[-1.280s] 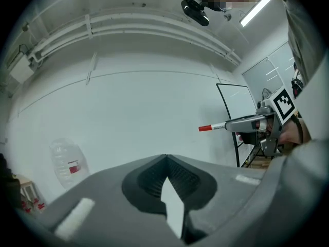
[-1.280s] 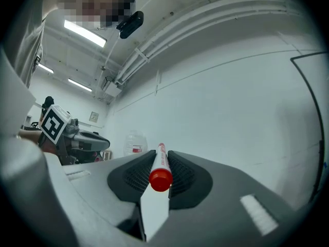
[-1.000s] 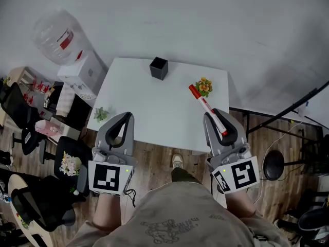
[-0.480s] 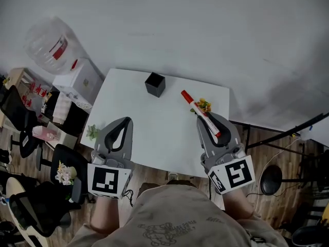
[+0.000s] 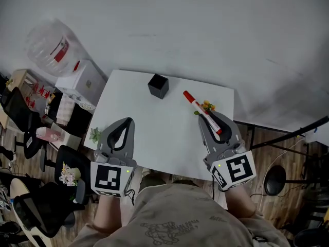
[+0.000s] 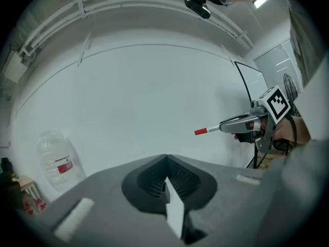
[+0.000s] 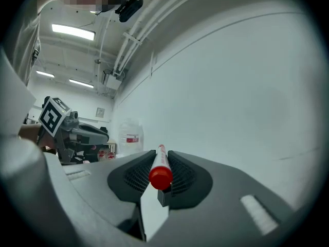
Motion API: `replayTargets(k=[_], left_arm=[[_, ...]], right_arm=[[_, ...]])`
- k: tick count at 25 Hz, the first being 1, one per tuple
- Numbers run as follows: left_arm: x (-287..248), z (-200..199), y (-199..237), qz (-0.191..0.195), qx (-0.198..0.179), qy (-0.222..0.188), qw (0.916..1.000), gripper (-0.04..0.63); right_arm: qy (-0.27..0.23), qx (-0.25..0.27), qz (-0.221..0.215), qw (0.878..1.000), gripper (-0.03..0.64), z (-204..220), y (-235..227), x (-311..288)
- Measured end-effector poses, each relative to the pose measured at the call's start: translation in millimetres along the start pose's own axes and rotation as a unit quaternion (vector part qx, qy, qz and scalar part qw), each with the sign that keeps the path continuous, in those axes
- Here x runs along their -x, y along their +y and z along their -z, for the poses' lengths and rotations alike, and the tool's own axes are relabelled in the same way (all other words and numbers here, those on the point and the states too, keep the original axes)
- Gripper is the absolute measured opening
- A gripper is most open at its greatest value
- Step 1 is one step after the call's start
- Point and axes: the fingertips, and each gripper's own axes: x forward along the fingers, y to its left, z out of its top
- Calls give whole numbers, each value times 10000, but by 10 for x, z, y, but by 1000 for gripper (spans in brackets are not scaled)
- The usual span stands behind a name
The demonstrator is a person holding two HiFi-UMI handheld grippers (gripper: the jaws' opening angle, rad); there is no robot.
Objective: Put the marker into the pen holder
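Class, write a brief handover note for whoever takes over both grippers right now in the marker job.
Left gripper: fingers shut, nothing in them, over the near part of the table.
Right gripper: shut on the marker, which points forward.
Pen holder: upright at the table's far side, ahead and left of the marker's tip.
Done: marker grasped.
Left: carry it over the pen holder, lower it in, release.

white table (image 5: 154, 133), black pen holder (image 5: 158, 86) near far edge, flowers (image 5: 208, 106) right, plant (image 5: 95, 134) left
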Motion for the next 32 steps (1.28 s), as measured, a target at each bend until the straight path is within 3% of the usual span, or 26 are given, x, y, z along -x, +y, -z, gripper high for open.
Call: replayTargets(k=[13, 23, 28, 32], left_arm=[[-384, 36, 465, 706, -142, -303, 9969, 0], [-742, 80, 967, 1483, -352, -471, 9872, 0], [-907, 201, 1132, 1773, -331, -466, 9825, 0], [-988, 232, 1209, 1876, -302, -481, 9806, 0]], right_arm=[[206, 76, 467, 9987, 101, -9, 100, -493], [442, 165, 989, 9940, 101, -36, 356, -1008], [708, 603, 1076, 9898, 101, -18, 483, -1242], [975, 594, 1023, 9882, 101, 46, 534, -1377]])
